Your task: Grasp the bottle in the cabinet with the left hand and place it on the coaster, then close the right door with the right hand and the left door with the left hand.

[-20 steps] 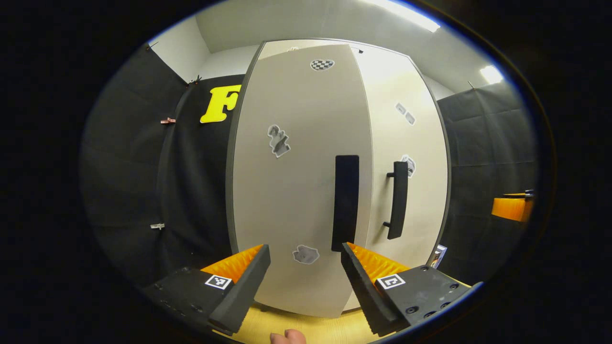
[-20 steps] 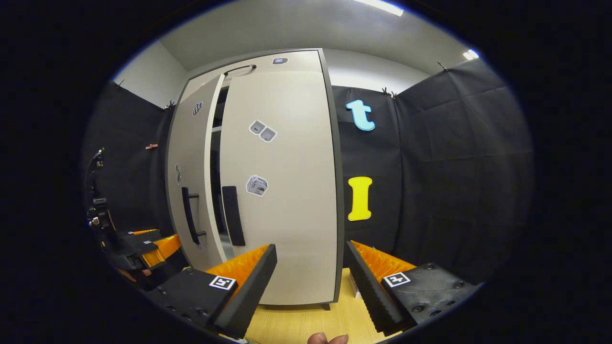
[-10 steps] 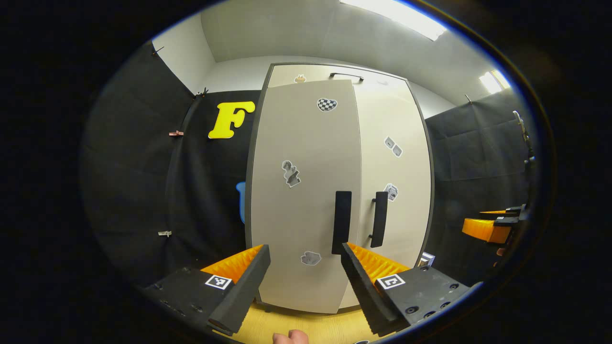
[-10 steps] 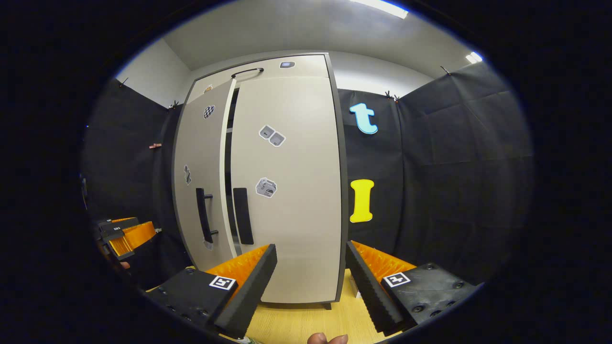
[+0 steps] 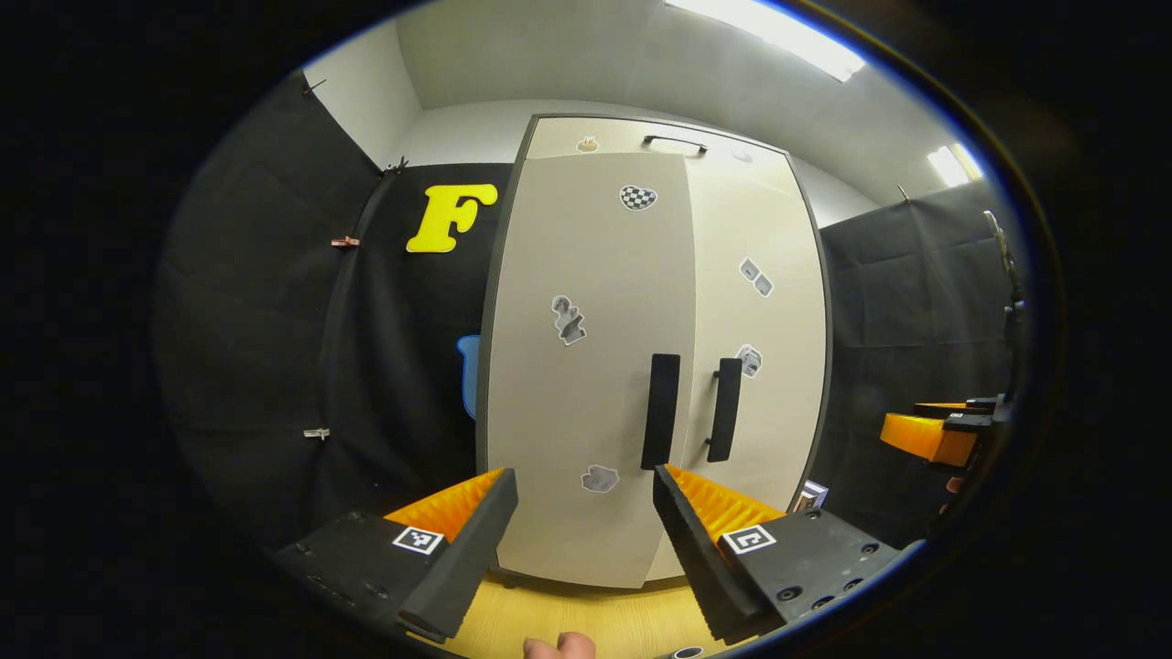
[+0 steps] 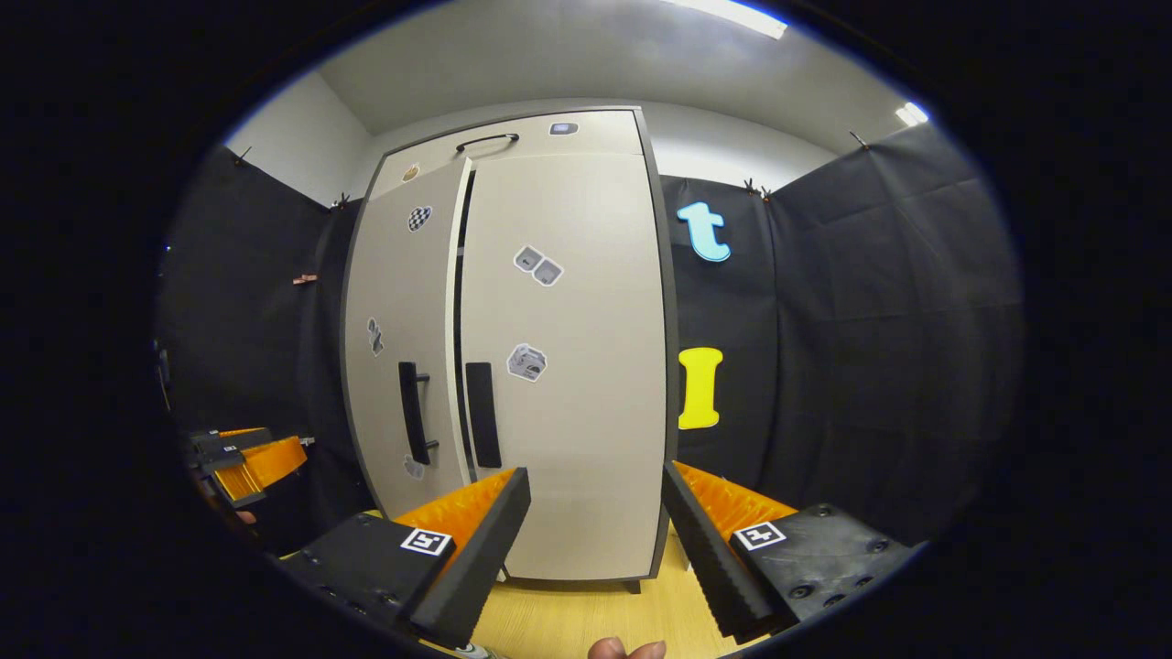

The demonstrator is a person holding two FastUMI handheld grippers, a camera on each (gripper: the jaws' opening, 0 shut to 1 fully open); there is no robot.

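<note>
The pale cabinet stands upright ahead with both doors nearly flush. In the left gripper view the left door (image 5: 586, 366) and right door (image 5: 765, 366) meet at their two dark handles (image 5: 661, 412). In the right gripper view a thin dark slit (image 6: 465, 220) still shows between the left door (image 6: 403, 329) and right door (image 6: 568, 384). My left gripper (image 5: 584, 526) is open, a short way back from the left door. My right gripper (image 6: 595, 529) is open too, facing the right door. The left gripper (image 6: 247, 458) also appears far off at the left edge.
The cabinet rests on a light wooden tabletop (image 5: 586, 622). A small box (image 5: 810, 496) sits by its right foot. The right gripper (image 5: 925, 437) hangs at the far right. A fingertip (image 5: 558, 646) pokes in at the bottom edge.
Both grippers have drawn back from the cabinet, which looks smaller. The left door has swung inward, and the gap between the doors has narrowed to a slit.
</note>
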